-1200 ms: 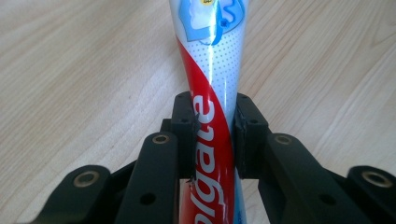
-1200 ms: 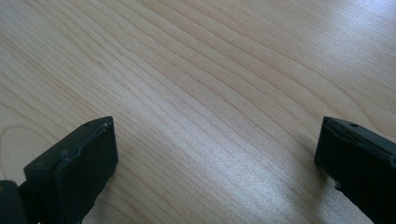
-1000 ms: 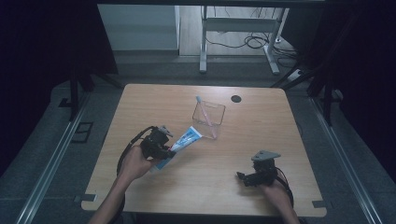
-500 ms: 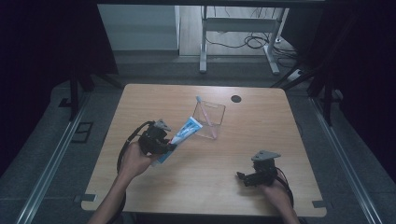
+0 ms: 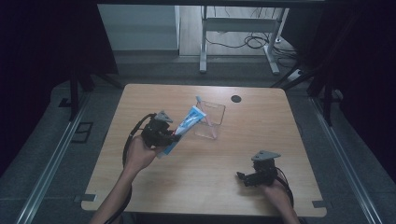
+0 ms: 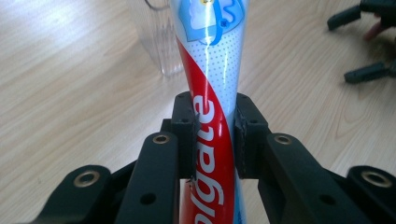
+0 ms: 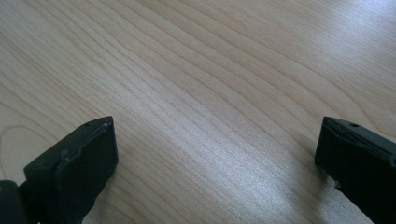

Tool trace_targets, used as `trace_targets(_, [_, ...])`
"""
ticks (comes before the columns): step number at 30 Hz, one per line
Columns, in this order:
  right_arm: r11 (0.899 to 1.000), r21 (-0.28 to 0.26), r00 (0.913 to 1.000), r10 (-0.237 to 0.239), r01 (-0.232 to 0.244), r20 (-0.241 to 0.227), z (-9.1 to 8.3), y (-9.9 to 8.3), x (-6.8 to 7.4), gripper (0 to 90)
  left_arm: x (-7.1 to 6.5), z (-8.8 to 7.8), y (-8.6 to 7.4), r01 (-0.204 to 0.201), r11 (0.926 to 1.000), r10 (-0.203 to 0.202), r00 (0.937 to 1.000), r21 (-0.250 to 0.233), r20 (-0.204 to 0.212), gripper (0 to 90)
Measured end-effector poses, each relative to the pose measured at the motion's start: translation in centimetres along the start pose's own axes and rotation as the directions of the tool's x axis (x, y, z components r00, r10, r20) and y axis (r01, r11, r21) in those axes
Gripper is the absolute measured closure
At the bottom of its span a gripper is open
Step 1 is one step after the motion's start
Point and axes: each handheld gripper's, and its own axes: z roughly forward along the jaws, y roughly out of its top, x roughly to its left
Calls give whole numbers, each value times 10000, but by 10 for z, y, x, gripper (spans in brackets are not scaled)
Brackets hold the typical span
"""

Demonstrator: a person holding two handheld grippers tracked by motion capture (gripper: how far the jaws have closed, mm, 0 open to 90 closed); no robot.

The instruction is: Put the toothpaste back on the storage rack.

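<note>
Nearest the person, the right gripper (image 5: 243,178) is sitting low over the wooden table (image 5: 196,186) at the near right, its jaws spread wide apart with nothing but bare wood grain between them in the right gripper view. The right hand (image 5: 275,190) is wrapped around its rear, cable trailing back toward the table edge.

Moving up and across to the left, the left hand (image 5: 140,151) is holding the left gripper (image 6: 215,126) above the table's left-centre. Its jaws are pinching a toothpaste tube (image 6: 210,88) across the body, and the left gripper view is showing the pads pressing the red, white and blue tube into a narrow waist. The tube's long axis is running straight on from the jaws. In the high view the tube (image 5: 187,123) is lying on a diagonal, its tail end down by the hand at the near left, its far end pointing up-right toward the middle of the table.

That far end is meeting a clear plastic cup (image 5: 210,120), which is tipped over toward the gripper; I cannot tell whether the tip is inside the mouth or just at the rim. A thin pale-blue stick (image 5: 204,109) is poking out of the cup. Beyond it, a dark round grommet (image 5: 236,98) is sitting in the tabletop.

Compared with a second ago, the left gripper and tube are sitting farther forward and closer to the cup, while the right gripper is staying put.
</note>
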Motion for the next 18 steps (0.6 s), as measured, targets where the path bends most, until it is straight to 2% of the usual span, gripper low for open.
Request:
trace_targets(9, [10000, -2, 10000, -3, 3, 0, 0, 0, 0, 0, 4, 7, 18, -134, 9994, 134, 9999, -323, 1, 737])
trace_targets(18, [10000, 3, 10000, 12, -12, -4, 0, 0, 0, 0, 7, 14, 43, -478, 9969, 470, 9988, -630, -139, 737])
